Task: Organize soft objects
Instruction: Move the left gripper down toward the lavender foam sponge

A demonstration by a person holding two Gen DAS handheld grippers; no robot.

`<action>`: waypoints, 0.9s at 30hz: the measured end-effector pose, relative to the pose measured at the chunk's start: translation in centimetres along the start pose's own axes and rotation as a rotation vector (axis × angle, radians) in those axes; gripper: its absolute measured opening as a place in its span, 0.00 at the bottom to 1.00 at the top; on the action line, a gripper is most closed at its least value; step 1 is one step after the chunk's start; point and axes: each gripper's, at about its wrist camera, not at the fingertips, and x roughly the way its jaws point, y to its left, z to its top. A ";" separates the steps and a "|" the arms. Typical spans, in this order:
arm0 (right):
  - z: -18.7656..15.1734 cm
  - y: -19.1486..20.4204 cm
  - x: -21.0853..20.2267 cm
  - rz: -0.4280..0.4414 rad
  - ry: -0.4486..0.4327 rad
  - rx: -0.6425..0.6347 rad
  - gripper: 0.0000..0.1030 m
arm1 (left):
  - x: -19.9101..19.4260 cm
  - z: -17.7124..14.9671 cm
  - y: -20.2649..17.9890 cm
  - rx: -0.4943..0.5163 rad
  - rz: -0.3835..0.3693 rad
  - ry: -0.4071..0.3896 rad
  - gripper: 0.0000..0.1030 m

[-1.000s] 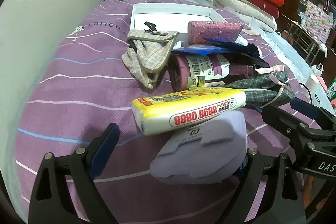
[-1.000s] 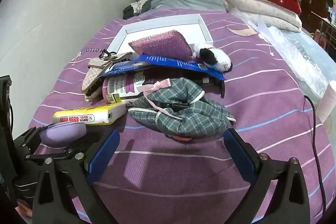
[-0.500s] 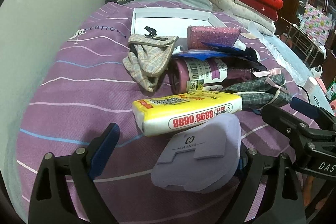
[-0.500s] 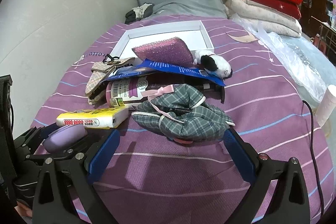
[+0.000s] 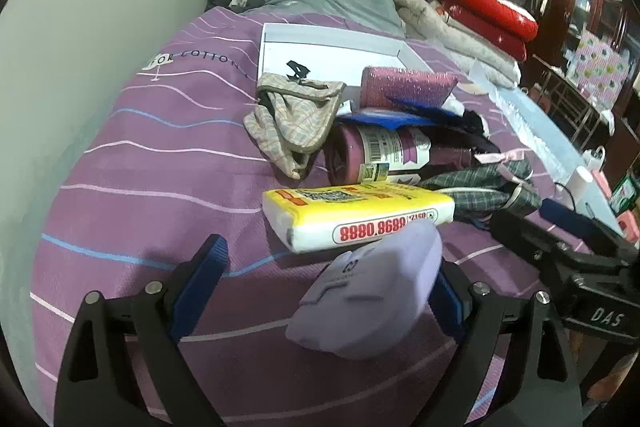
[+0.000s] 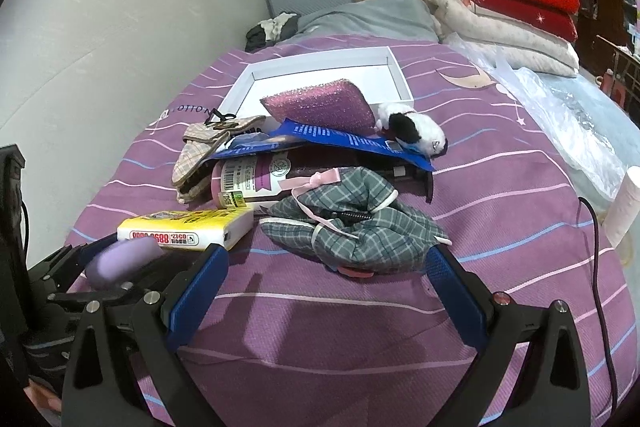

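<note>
A lilac soft pad [image 5: 368, 291] lies between the wide-open fingers of my left gripper [image 5: 324, 287], against the right finger. It also shows in the right wrist view [image 6: 120, 259]. Behind it lie a yellow tissue pack [image 5: 356, 213], a purple bottle [image 5: 376, 155], a beige plaid pouch [image 5: 294, 119], a pink sponge [image 5: 408, 87] and a green plaid cloth [image 6: 352, 227]. A black-and-white plush [image 6: 412, 129] lies by a white tray [image 6: 320, 67]. My right gripper [image 6: 326, 287] is open and empty, just before the green cloth.
Everything lies on a purple striped bedspread [image 5: 160, 163]. A wall [image 5: 80, 27] runs along the left. Folded red and white quilts [image 6: 508, 11] are stacked at the back right. A black cable [image 6: 600, 267] and a white roll [image 6: 624, 203] lie at the right.
The left gripper has tilted and pulled back slightly, and the lilac pad has shifted and tilted against the right finger. The right gripper has barely moved.
</note>
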 end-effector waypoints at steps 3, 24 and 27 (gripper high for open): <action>0.0 0.1 0.0 0.005 -0.002 -0.004 0.98 | 0.2 0.0 -0.1 -0.001 -0.009 0.007 0.89; 0.0 -0.3 -1.0 0.034 -0.055 0.013 0.98 | -0.4 0.3 -0.3 0.004 -0.048 -0.027 0.88; 0.0 -0.3 -1.0 0.034 -0.055 0.012 0.98 | -0.4 0.3 -0.4 0.004 -0.051 -0.026 0.87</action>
